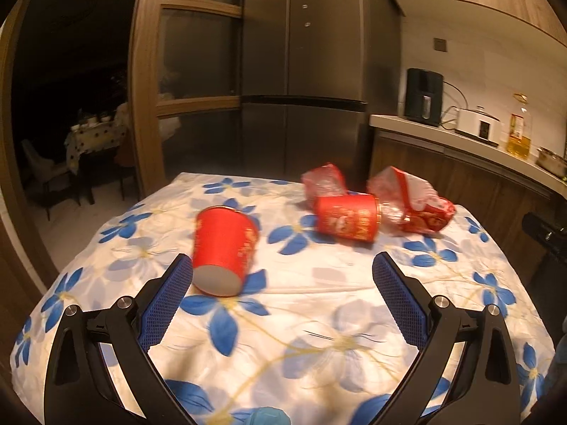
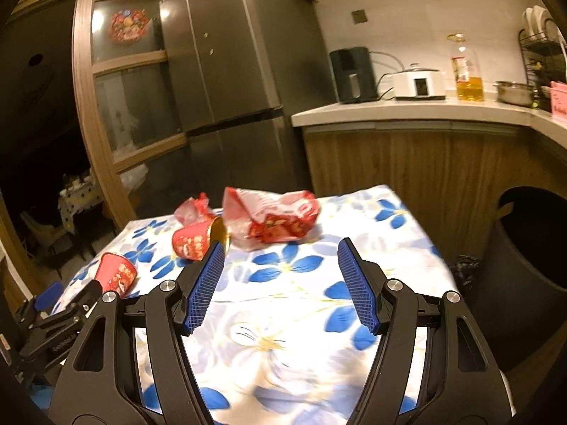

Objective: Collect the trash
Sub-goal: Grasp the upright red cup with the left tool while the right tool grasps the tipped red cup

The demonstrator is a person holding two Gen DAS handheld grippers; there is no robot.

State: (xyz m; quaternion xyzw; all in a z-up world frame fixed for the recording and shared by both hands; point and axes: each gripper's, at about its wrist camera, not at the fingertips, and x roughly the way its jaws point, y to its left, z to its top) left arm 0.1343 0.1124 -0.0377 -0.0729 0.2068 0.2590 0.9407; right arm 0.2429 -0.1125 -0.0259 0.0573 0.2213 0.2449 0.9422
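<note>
Both grippers — left (image 1: 282,269), right (image 2: 280,260) — gape wide, empty. Near cup (image 1: 223,251) lies tipped on the table (image 1: 319,318), just off the left inner pad; second cup (image 1: 349,219) and wrappers (image 1: 414,202) beyond. Risk: a glancing pad rolls the cup away — likely crushes too.
</note>
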